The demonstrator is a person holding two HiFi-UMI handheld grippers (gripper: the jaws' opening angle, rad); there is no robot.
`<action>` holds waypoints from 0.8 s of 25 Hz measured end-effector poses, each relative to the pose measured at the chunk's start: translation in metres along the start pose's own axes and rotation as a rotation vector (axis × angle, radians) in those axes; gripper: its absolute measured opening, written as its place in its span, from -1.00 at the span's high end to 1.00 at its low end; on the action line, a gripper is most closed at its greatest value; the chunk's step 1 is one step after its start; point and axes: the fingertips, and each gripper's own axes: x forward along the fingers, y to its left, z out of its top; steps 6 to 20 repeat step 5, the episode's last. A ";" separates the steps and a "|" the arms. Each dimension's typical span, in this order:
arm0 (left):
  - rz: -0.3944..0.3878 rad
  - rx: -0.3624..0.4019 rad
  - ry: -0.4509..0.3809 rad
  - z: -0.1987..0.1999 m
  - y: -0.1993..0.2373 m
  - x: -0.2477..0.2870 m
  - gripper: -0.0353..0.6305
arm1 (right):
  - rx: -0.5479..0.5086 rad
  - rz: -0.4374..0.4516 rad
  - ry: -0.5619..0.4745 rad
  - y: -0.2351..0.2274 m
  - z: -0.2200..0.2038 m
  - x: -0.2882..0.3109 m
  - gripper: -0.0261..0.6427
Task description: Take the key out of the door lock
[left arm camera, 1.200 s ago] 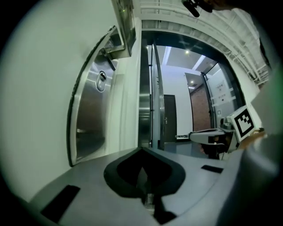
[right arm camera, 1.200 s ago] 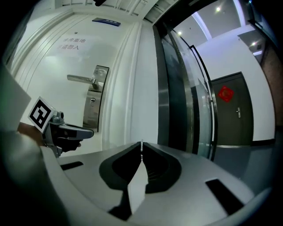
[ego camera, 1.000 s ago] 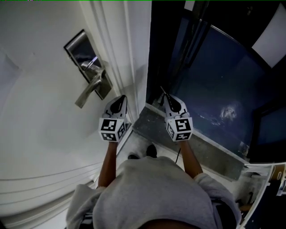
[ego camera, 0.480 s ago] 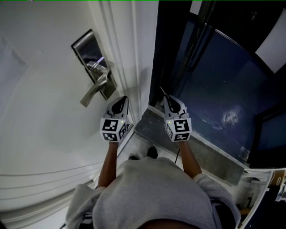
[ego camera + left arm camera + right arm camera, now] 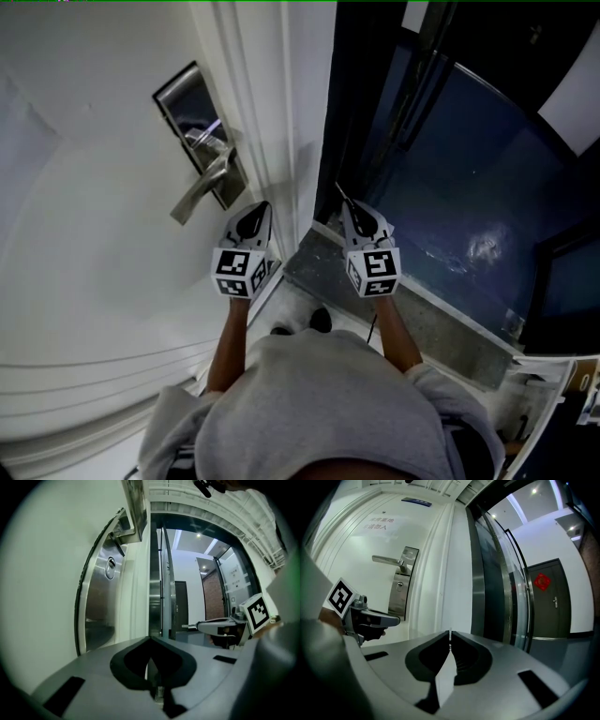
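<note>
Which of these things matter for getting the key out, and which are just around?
For the job: lock plate, keyhole, door handle, left tool, right tool; the key itself I cannot make out.
Just around: glass wall, far door with red ornament, notice on the door.

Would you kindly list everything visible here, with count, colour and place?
door: one, white, head view's left
lock plate: one, silver, on the door
lever handle: one, silver, on the lock plate
glass panel: one, dark blue, right of the door
sill: one, grey, below the glass panel
sweater: one, grey, on the person
left hand-held gripper: one, grey, shut, near the door edge
right hand-held gripper: one, grey, shut, before the glass panel
</note>
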 end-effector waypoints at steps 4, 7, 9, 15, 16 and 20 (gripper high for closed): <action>-0.001 0.002 0.001 -0.001 -0.001 0.000 0.84 | 0.000 -0.002 0.005 0.000 -0.002 0.000 0.83; -0.001 0.002 0.002 -0.001 -0.001 0.000 0.84 | 0.001 -0.003 0.006 0.000 -0.002 0.000 0.83; -0.001 0.002 0.002 -0.001 -0.001 0.000 0.84 | 0.001 -0.003 0.006 0.000 -0.002 0.000 0.83; -0.001 0.002 0.002 -0.001 -0.001 0.000 0.84 | 0.001 -0.003 0.006 0.000 -0.002 0.000 0.83; -0.001 0.002 0.002 -0.001 -0.001 0.000 0.84 | 0.001 -0.003 0.006 0.000 -0.002 0.000 0.83; -0.001 0.002 0.002 -0.001 -0.001 0.000 0.84 | 0.001 -0.003 0.006 0.000 -0.002 0.000 0.83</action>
